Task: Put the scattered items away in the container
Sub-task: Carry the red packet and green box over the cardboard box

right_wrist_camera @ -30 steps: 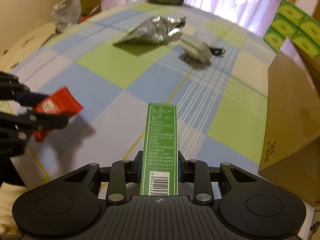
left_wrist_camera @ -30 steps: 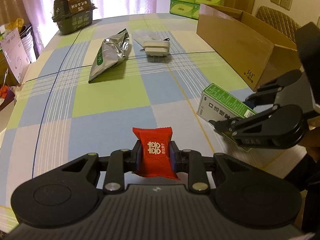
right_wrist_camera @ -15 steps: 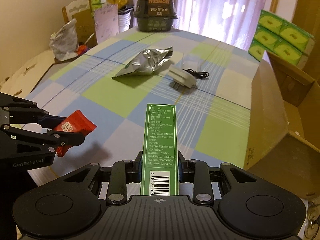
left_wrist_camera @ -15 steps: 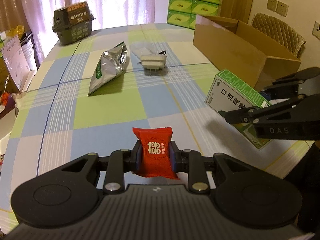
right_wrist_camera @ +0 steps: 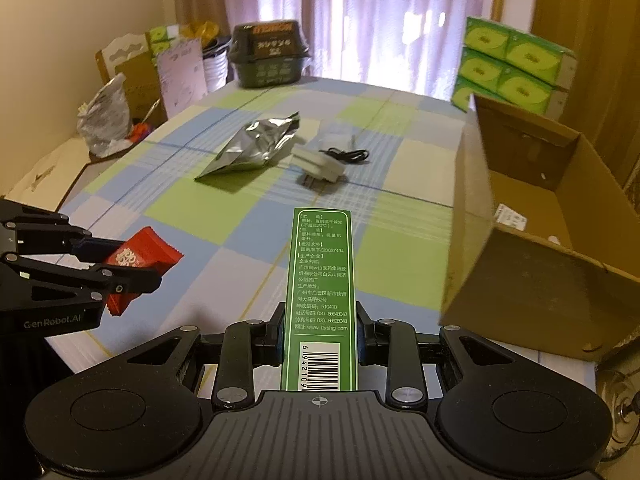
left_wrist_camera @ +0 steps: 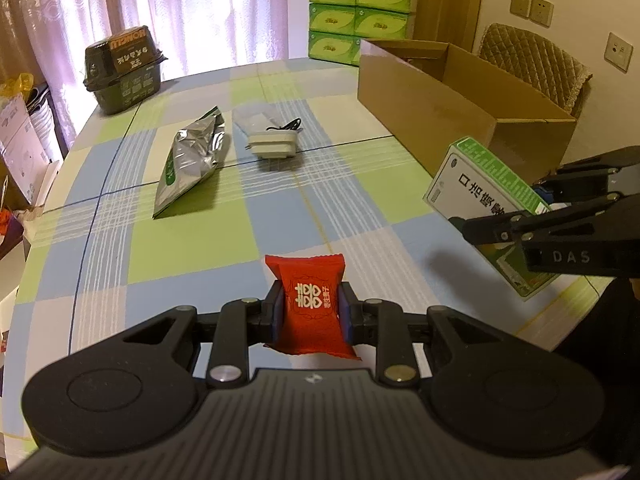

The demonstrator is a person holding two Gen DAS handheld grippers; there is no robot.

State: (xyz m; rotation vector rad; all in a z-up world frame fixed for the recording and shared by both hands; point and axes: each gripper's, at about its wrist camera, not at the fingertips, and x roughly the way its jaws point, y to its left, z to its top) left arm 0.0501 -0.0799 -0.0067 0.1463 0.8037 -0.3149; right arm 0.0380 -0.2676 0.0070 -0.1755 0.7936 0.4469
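My left gripper (left_wrist_camera: 311,314) is shut on a red candy packet (left_wrist_camera: 310,304), held above the near part of the checked tablecloth (left_wrist_camera: 192,240). My right gripper (right_wrist_camera: 320,336) is shut on a long green medicine box (right_wrist_camera: 322,280), also lifted off the table. That green box (left_wrist_camera: 480,196) shows at the right of the left wrist view, and the red packet (right_wrist_camera: 140,260) at the left of the right wrist view. The open cardboard box (left_wrist_camera: 460,112) (right_wrist_camera: 540,232) stands on the table's right side. A silver foil pouch (left_wrist_camera: 192,160) (right_wrist_camera: 256,146) and a white charger with a black cable (left_wrist_camera: 272,142) (right_wrist_camera: 320,162) lie mid-table.
A dark green food tub (left_wrist_camera: 124,70) sits at the far left corner. Green tissue packs (left_wrist_camera: 360,20) are stacked beyond the table's far edge. A padded chair back (left_wrist_camera: 536,64) stands behind the cardboard box. Bags and cartons (right_wrist_camera: 120,108) crowd the floor left of the table.
Both grippers have risen with their loads, so more of the room and the inside of the cardboard box show. The green box has moved up and toward the cardboard box.
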